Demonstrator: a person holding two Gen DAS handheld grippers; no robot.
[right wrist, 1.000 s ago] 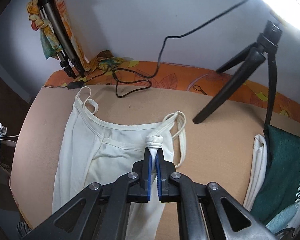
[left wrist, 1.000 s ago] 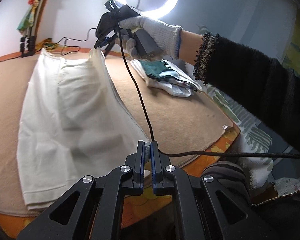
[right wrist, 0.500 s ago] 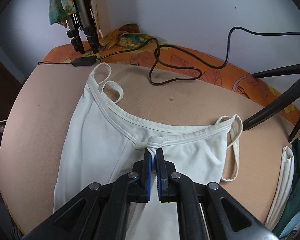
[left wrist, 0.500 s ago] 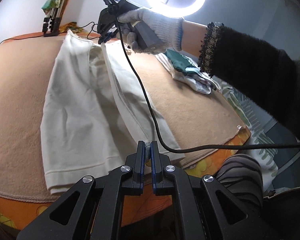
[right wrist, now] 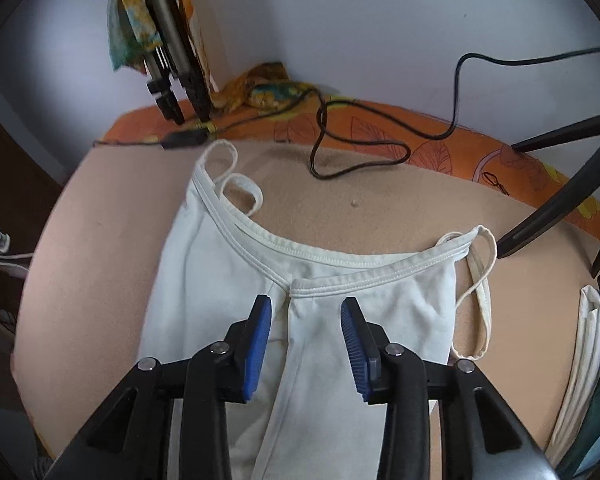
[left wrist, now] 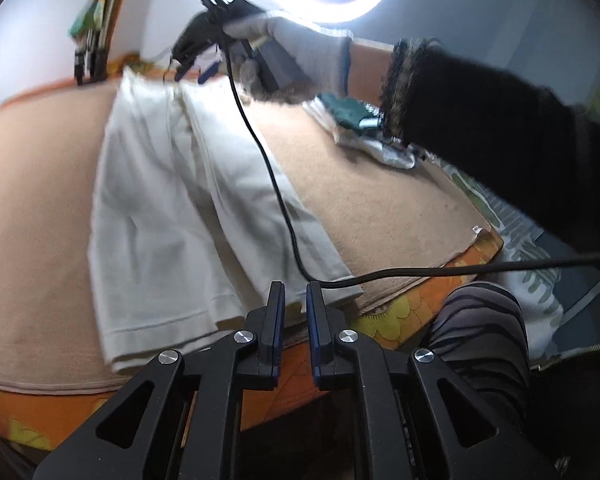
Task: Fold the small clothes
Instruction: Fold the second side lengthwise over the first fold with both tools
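The white camisole [right wrist: 228,280] lies flat on the beige blanket [right wrist: 112,216], which covers an orange patterned sheet [right wrist: 432,136]. One side is folded over the middle, so the top hem of the folded part lies just under the neckline, w/ thin straps at both upper corners.

The right hand-held gripper [right wrist: 306,312] has just been opening; its blue pads [right wrist: 256,340] now stand apart over the folded edge, and they do not press the cloth. In the left wrist view a gloved hand [left wrist: 296,56] holds this gripper above the top of the camisole, picture blurred there.

The left hand-held gripper [left wrist: 295,300] has just been opening a little; a narrow gap shows between the jaws at the lower hem, nothing clamped. A black cable [left wrist: 276,184] runs across the garment.

A stack of folded clothes [left wrist: 356,120] sits near, on the right side of the blanket
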